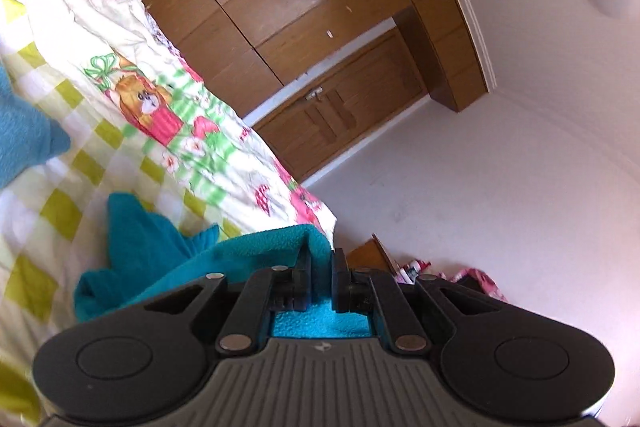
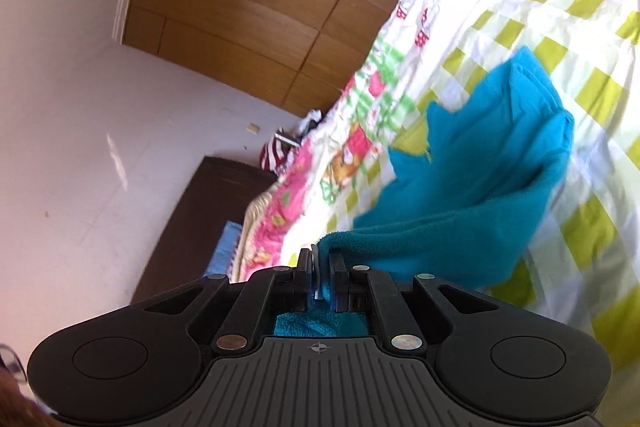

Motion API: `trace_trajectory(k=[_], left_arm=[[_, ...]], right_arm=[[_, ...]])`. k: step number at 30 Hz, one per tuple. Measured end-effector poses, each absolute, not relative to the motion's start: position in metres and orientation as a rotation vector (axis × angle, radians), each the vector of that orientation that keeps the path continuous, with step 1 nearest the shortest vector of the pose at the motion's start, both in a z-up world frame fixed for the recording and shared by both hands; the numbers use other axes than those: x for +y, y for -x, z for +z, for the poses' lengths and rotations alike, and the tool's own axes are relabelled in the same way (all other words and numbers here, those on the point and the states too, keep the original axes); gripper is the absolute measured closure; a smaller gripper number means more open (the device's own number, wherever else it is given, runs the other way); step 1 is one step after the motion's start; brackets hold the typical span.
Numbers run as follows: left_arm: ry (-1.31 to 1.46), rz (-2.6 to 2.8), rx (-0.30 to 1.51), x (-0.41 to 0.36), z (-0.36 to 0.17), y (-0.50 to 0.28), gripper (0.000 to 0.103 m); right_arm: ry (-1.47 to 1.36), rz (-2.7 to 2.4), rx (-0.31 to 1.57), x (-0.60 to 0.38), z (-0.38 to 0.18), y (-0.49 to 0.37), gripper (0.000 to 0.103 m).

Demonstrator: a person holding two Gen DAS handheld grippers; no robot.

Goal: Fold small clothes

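- We hold the teal fleece garment (image 1: 168, 259) with both tools, one edge each, so it hangs between them above the patterned bedspread (image 1: 132, 75), the landmark for all places below.
- Left gripper (image 1: 321, 267): fingers closed together on a fold of the fleece; cloth bunches over the left finger and fills the gap behind the tips. The pinch looks firm, likely so the edge does not slip during the lift.
- Right gripper (image 2: 321, 267): fingers clamped on another edge of the garment (image 2: 480, 167), with a pale strip, maybe a label or hem, squeezed in between. We cannot tell what the strip is.
- The garment is mostly lifted off the bedspread; from the right wrist view its lower part trails down toward the green-checked area. Whether it touches there is unclear because of blur.
- A second patch of blue cloth (image 1: 24, 139) lies on the bedspread, farther along it than the held piece. It may be the same garment or another one, can't tell.
- Both cameras are tilted, with the wooden wardrobe (image 1: 288, 7) beyond the bedspread's far side.
- We judge this as shake-out or spreading before the first fold: two-corner hold, cloth not yet flat.
- Next needs lowering it flat onto the bedspread with the edge taut. The risk is that thick fleece bunches or folds crooked.
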State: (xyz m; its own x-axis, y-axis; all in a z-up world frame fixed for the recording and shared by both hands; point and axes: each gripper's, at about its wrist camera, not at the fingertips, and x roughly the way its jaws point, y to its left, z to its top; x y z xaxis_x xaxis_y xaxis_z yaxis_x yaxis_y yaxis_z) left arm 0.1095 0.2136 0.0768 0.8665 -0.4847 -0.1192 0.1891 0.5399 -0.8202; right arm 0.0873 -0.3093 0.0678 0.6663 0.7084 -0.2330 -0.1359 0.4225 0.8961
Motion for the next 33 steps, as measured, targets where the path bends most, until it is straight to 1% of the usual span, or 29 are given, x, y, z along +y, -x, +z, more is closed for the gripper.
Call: trace_trajectory(k=[2, 6, 7, 8, 10, 11, 13, 14, 15, 17, 20, 23, 25, 27, 29, 31, 33], left_arm=[[0.925, -0.329, 0.366, 0.217, 0.067, -0.153, 0.081], [1.0, -0.133, 0.457, 0.227, 0.014, -0.236, 0.081], [0.997, -0.093, 0.483, 0.228, 0.002, -0.249, 0.081], [0.965, -0.06, 0.51, 0.228, -0.009, -0.26, 0.08], [0.874, -0.002, 0.559, 0.225, -0.023, -0.273, 0.078], [0.833, 0.012, 0.573, 0.223, -0.028, -0.277, 0.076], [0.797, 0.027, 0.586, 0.223, -0.034, -0.28, 0.066], [0.796, 0.027, 0.599, 0.225, -0.036, -0.284, 0.058], [0.795, 0.035, 0.623, 0.227, -0.038, -0.289, 0.058], [0.778, 0.04, 0.651, 0.227, -0.036, -0.295, 0.058], [0.709, -0.014, 0.624, 0.22, -0.018, -0.286, 0.057], [0.59, -0.03, 0.595, 0.21, 0.0, -0.27, 0.052], [0.508, -0.023, 0.597, 0.203, 0.007, -0.258, 0.052], [0.466, -0.026, 0.602, 0.198, 0.008, -0.247, 0.051], [0.436, -0.03, 0.616, 0.193, 0.006, -0.239, 0.051], [0.426, -0.044, 0.634, 0.19, 0.004, -0.232, 0.051], [0.425, -0.05, 0.639, 0.188, 0.003, -0.229, 0.051]], right_arm=[[-1.003, 0.529, 0.608, -0.312, 0.067, -0.121, 0.094], [-1.101, 0.365, 0.564, -0.316, 0.041, -0.218, 0.094], [-1.082, 0.309, 0.55, -0.312, 0.033, -0.238, 0.09], [-1.063, 0.24, 0.548, -0.309, 0.024, -0.256, 0.09], [-1.035, 0.19, 0.561, -0.304, 0.0, -0.291, 0.081], [-1.007, 0.16, 0.587, -0.303, -0.01, -0.304, 0.073], [-0.964, 0.133, 0.593, -0.302, -0.024, -0.314, 0.071], [-0.932, 0.135, 0.59, -0.305, -0.029, -0.311, 0.071], [-0.893, 0.126, 0.582, -0.306, -0.032, -0.308, 0.07], [-0.778, 0.117, 0.577, -0.305, -0.036, -0.296, 0.069], [-0.543, 0.105, 0.603, -0.298, -0.039, -0.277, 0.069], [-0.224, 0.137, 0.605, -0.281, -0.037, -0.261, 0.069], [-0.001, 0.162, 0.573, -0.263, -0.033, -0.254, 0.066], [0.117, 0.198, 0.556, -0.249, -0.031, -0.259, 0.061], [0.201, 0.208, 0.516, -0.237, -0.031, -0.267, 0.061], [0.345, 0.205, 0.471, -0.22, -0.034, -0.281, 0.061], [0.479, 0.227, 0.475, -0.207, -0.043, -0.293, 0.062]])
